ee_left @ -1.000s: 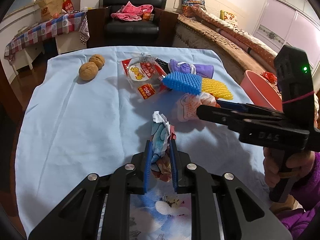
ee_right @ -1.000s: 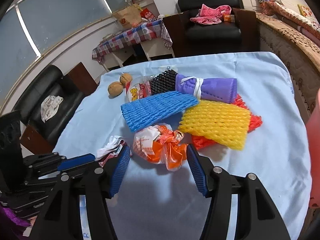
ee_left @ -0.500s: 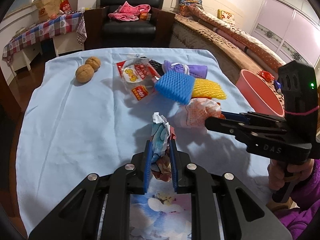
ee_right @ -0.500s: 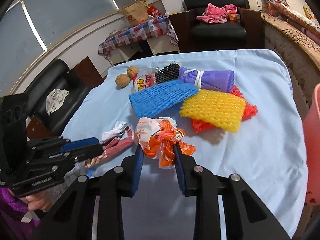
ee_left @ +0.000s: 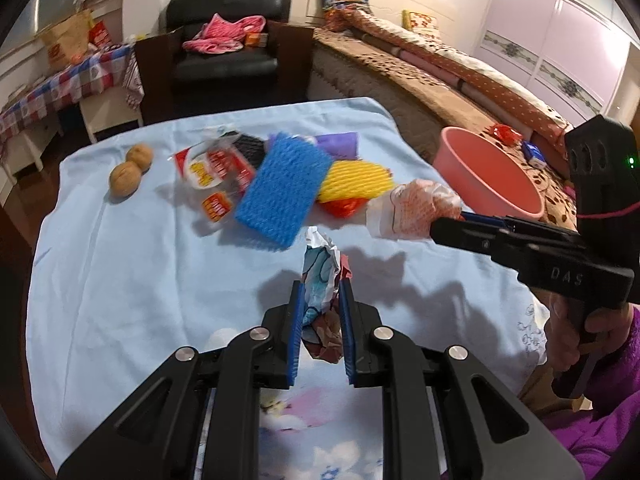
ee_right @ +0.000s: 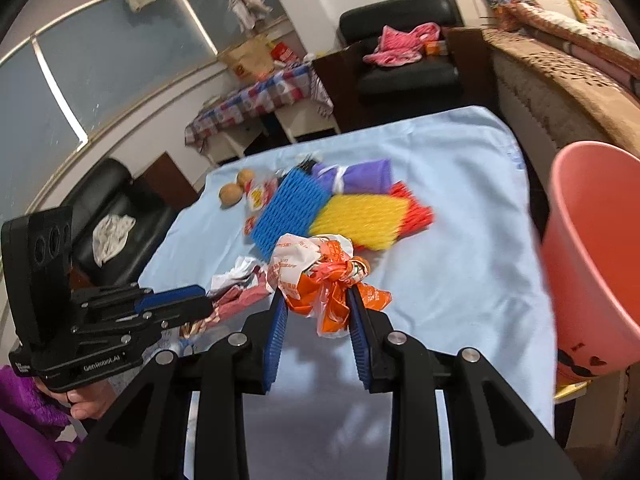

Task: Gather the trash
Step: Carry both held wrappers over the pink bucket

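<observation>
Now the right gripper (ee_right: 316, 312) is closed on the crumpled orange-and-white plastic bag (ee_right: 320, 276), lifted above the light blue tablecloth (ee_right: 460, 248) near the pink plastic bucket (ee_right: 592, 264). The left gripper (ee_left: 320, 304) pinches a crumpled printed paper wrapper (ee_left: 320, 276). Both pieces look light, soft and crushable, so a hold on the bunched middle seems safest.
</observation>
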{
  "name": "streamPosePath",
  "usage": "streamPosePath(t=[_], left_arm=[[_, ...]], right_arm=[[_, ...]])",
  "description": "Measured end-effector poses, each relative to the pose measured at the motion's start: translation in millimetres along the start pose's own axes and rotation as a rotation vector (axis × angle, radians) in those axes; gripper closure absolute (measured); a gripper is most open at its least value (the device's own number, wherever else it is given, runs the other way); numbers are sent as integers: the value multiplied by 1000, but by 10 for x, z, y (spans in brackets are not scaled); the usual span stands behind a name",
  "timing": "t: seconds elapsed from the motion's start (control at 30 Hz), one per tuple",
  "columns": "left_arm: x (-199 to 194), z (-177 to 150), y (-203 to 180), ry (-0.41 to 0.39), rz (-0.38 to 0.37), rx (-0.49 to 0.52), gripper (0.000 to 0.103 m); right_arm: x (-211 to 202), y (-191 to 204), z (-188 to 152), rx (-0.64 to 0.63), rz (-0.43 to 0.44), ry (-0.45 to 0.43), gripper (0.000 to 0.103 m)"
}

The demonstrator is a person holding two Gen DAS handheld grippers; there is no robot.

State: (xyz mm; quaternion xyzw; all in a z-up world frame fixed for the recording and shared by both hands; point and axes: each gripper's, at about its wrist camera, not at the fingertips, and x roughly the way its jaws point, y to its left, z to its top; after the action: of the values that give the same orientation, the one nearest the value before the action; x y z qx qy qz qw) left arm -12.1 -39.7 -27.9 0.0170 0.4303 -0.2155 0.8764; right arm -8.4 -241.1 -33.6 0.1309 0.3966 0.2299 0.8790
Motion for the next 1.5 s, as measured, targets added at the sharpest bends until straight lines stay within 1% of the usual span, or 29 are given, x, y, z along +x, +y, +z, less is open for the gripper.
streamPosePath(t=[0.17, 0.4, 0.6, 0.8, 0.93, 1.0, 1.17, 1.37, 1.5], left_arm=[[30, 121, -196, -13, -14, 30, 86], [133, 381, -531, -39, -49, 85, 86], [290, 669, -855, -51, -99, 114, 86], [430, 931, -1188, -66, -144, 153, 86], [557, 1087, -1436, -72, -158, 187, 86], [631, 1137, -1553, -70, -157, 204, 86], [866, 1236, -1779, -42, -163, 224, 86], [1128, 1281, -1943, 2, -163, 248, 86], [1239, 1313, -2033, 9, -162, 260, 86]], right_arm=[[-178, -150, 38, 34, -23, -54, 74], [-503, -503, 102, 106, -74, -148, 74], [-791, -858, 160, 164, -152, -222, 74], [-1024, -1211, 198, 222, -223, -274, 74], [-1110, -1422, 204, 252, -278, -292, 74], [-1125, -1502, 195, 267, -292, -293, 74], [-1124, -1718, 132, 302, -333, -285, 73], [-1092, -1911, 84, 342, -342, -273, 73], [-1070, -2022, 59, 363, -342, -268, 73]])
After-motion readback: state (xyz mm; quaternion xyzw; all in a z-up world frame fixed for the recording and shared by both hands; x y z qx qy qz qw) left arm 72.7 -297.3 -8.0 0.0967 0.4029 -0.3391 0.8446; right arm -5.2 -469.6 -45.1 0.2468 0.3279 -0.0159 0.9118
